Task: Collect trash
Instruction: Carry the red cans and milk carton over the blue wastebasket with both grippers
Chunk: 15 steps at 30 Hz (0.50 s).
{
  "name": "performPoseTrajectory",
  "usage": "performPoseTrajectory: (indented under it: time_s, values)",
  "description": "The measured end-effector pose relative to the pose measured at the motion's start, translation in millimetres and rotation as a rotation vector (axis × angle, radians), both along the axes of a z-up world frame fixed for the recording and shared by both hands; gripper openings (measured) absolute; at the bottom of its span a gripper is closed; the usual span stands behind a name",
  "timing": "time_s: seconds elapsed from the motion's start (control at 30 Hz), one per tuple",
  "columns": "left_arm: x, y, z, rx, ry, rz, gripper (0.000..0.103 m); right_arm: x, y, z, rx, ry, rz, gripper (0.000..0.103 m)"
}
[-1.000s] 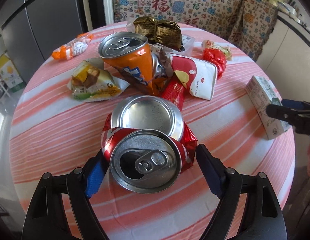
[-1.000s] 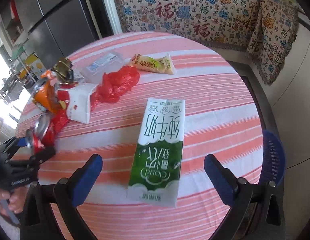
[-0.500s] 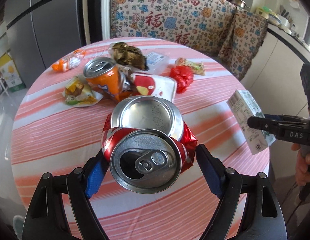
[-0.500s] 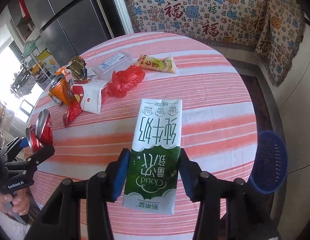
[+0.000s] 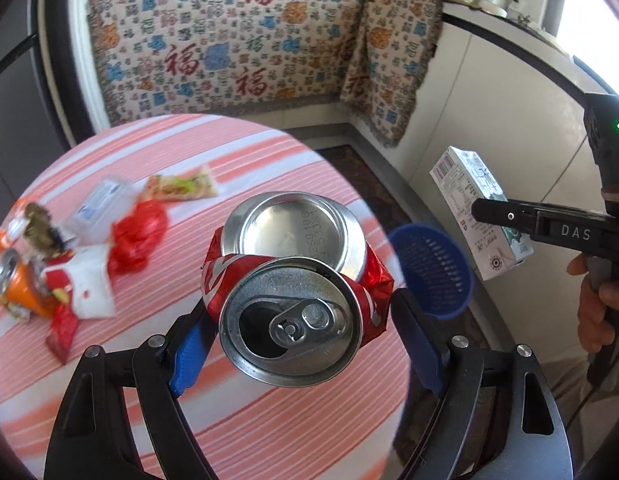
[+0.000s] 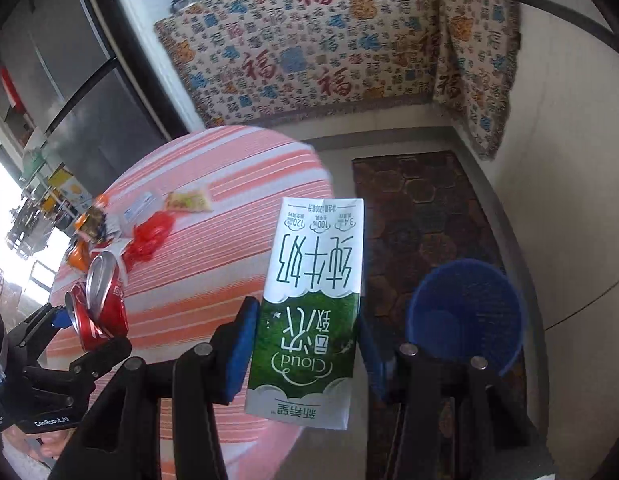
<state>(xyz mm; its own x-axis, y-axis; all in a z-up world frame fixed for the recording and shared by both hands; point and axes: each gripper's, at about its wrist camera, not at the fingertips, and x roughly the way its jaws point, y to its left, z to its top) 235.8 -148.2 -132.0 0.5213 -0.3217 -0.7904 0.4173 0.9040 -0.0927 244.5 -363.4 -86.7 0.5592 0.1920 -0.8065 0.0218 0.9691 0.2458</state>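
- The left tool (image 5: 301, 344) is clenched on a crushed red can (image 5: 293, 280), its blue pads pressing both sides; the can is lifted above the edge of the round counter (image 5: 229, 420) with the striped cloth.
- The right tool (image 6: 305, 344) grips a green and white milk carton (image 6: 309, 308) between its blue pads, held in the air past the counter edge.
- A blue basket (image 6: 465, 316) stands on the floor beside the counter, just right of the carton in the right wrist view.
- On the counter lie an orange can (image 5: 19, 284), a red bag (image 5: 139, 236), a snack packet (image 5: 181, 188) and other wrappers, blurred.
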Motion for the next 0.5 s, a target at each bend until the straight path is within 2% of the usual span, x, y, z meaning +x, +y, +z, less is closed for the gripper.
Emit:
performPoseTrajectory:
  time_s: [0.23, 0.33, 0.5]
  values:
    - [24, -130, -18, -0.01, 0.056, -0.139, 0.085, 6, -128, -26, 0.032, 0.049, -0.178, 0.049]
    - [33, -178, -35, 0.011, 0.072, -0.186, 0.085, 12, -161, -45, 0.038, 0.074, -0.221, 0.049]
    - [43, -236, -67, 0.04, 0.104, -0.237, 0.085, 25, -204, -81, 0.059, 0.108, -0.252, 0.049]
